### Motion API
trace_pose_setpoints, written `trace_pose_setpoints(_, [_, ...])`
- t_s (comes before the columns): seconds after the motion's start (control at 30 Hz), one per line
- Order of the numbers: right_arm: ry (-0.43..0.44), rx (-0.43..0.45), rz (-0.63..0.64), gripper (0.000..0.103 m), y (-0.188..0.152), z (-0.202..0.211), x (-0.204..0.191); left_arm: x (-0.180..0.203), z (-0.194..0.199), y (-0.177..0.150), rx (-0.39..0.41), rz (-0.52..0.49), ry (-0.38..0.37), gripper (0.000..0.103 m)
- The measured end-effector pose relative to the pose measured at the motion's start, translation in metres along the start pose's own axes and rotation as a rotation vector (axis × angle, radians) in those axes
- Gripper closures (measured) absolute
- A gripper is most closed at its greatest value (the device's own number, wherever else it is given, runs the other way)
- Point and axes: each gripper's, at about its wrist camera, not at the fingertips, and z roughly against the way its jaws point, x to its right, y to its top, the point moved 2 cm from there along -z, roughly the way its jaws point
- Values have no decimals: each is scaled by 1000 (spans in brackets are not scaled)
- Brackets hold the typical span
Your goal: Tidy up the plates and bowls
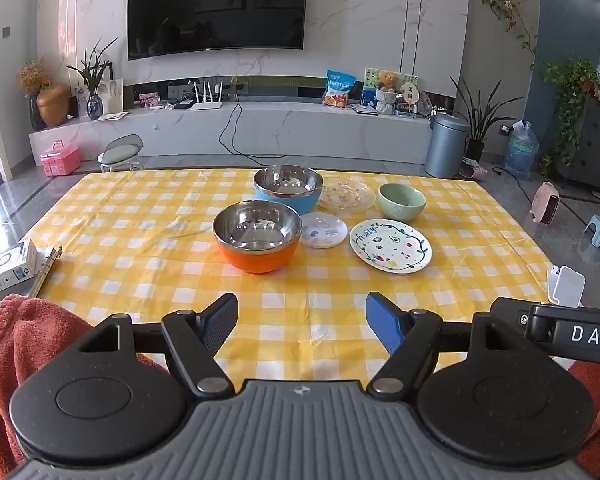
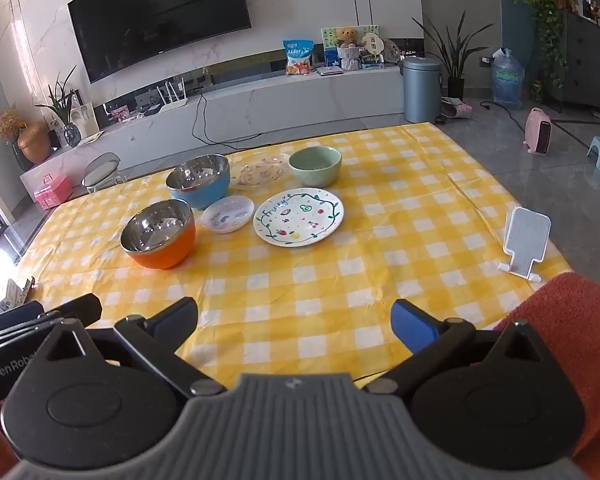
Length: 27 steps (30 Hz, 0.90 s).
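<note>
Both grippers, the left gripper [image 1: 302,326] and the right gripper [image 2: 294,326], hang low over the near edge of the yellow checked tablecloth [image 1: 140,248] with jaws spread wide and nothing between them. Well ahead sit an orange bowl [image 1: 258,236], a blue bowl [image 1: 288,188], a green bowl [image 1: 402,201], a small white plate [image 1: 324,230], a fruit-painted plate [image 1: 391,245] and what looks like a clear glass plate [image 1: 346,193], clustered mid-table.

**Black-and-grey tools, rust-orange sleeves**

The left tool [image 1: 302,322] has a ribbed grey body, two round black discs, black link arms with silver pivot pins, and blue ridged fingers [image 1: 384,324]. The right tool [image 2: 294,322] is built the same; white lettering "DAS" marks its black housing in the left view. The person wears fuzzy rust-orange sleeves [image 1: 24,336] at each tool's outer side.
</note>
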Motion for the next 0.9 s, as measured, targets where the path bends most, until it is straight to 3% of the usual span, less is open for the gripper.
trace_pose_setpoints(0.9, [-6,-12,0,2,0,-3,-4,0,-3,-1,-23,6,-15,17])
